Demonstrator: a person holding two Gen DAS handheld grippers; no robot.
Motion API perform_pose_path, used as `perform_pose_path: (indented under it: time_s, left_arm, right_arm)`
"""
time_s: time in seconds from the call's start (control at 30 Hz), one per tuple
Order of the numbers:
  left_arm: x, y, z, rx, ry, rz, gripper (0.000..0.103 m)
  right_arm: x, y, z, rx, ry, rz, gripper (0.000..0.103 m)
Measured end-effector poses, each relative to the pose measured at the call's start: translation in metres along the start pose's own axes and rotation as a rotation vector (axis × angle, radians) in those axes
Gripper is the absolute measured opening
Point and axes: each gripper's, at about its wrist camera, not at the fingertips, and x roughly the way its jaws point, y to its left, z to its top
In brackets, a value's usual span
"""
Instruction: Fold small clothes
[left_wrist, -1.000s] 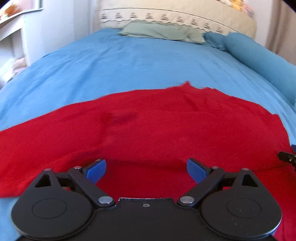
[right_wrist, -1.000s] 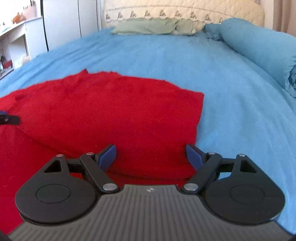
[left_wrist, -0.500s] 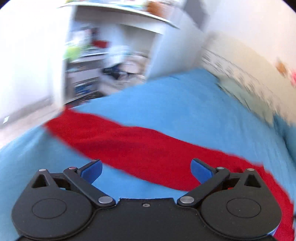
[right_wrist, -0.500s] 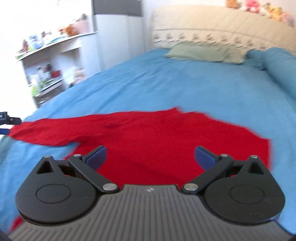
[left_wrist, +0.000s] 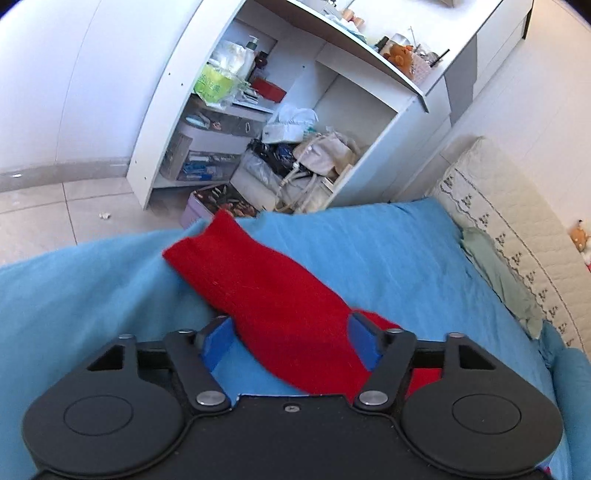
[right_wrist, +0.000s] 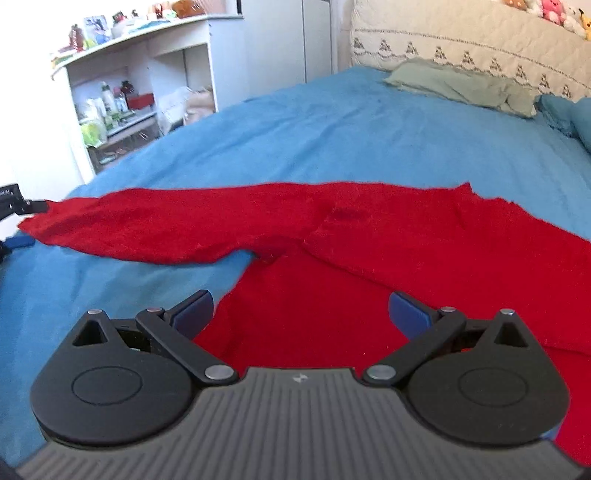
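Left wrist: sleeve (left_wrist: 266, 291) between jaws.

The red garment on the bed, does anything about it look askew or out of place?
Yes. One sleeve of the red garment stretches sideways toward the edge of the blue bed, while the body lies folded over itself. The left gripper is open around that sleeve.

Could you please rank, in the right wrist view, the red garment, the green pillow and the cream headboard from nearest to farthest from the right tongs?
1. Red garment: directly ahead of the open right tongs, spread on the blue bed.
2. Green pillow: far end of the bed, right of centre.
3. Cream headboard: behind the pillow.
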Motion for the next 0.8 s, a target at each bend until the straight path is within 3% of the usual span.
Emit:
perform_pose_path:
  time_s: [0.13, 0.3, 0.37, 0.4, 0.6, 0.8]
  left_arm:
    - [0.015, 0.011, 0.01, -0.042, -0.019, 0.023, 0.043]
    - [0.016, 0.015, 0.014, -0.04, -0.038, 0.052, 0.033]
    - [0.018, 0.015, 0.015, -0.033, -0.034, 0.069, 0.022]
    - [0.019, 0.016, 0.015, -0.032, -0.029, 0.081, 0.008]
    - [0.01, 0.006, 0.017, 0.001, -0.061, 0.068, 0.008]
    - [-0.011, -0.046, 0.032, 0.09, -0.123, -0.015, 0.008]
  right_arm:
    - [0.01, -0.001, 0.0, -0.005, 0.001, 0.003, 0.103]
    - [0.023, -0.003, 0.004, -0.019, -0.007, -0.03, 0.103]
    - [0.028, -0.006, 0.004, -0.002, -0.008, -0.041, 0.103]
    - [0.03, -0.007, 0.005, 0.003, -0.007, -0.047, 0.103]
    - [0.035, -0.009, 0.005, 0.013, -0.004, -0.049, 0.103]
    - [0.031, -0.012, 0.008, -0.006, -0.016, -0.053, 0.103]
